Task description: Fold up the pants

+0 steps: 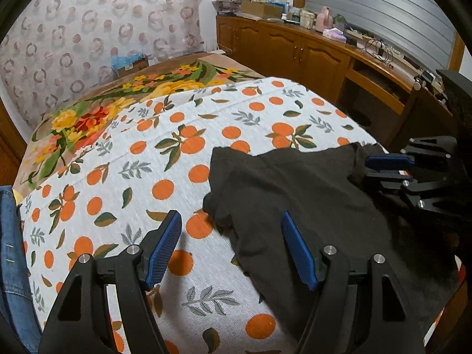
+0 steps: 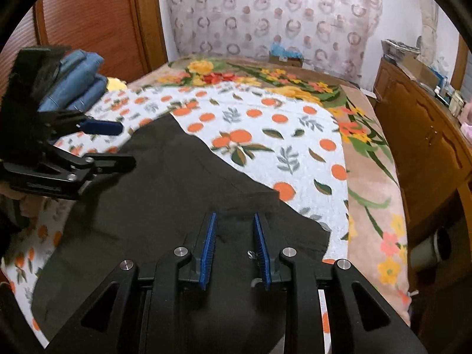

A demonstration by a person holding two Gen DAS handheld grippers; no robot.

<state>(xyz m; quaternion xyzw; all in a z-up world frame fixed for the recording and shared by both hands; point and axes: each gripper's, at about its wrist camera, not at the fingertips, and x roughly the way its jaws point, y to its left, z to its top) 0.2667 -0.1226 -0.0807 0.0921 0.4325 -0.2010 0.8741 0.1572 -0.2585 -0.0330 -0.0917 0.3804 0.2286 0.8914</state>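
The black pants (image 2: pixel 165 206) lie rumpled on the bed (image 1: pixel 124 159). The left gripper (image 1: pixel 231 236) has its jaws wide apart and holds nothing; one pant edge sits just ahead, between them. The right gripper (image 2: pixel 234 233) is half open over cloth, seemingly unclamped. The pants' long axis runs from right jaws toward left.

This is a home bedroom. A bed (image 1: pixel 124 159) with an orange-print sheet fills the frame's middle, a floral blanket (image 1: pixel 88 118) beyond it. A patterned curtain (image 1: pixel 103 23) hangs upper left; a cluttered wooden sideboard (image 1: pixel 295 47) runs along the upper right.
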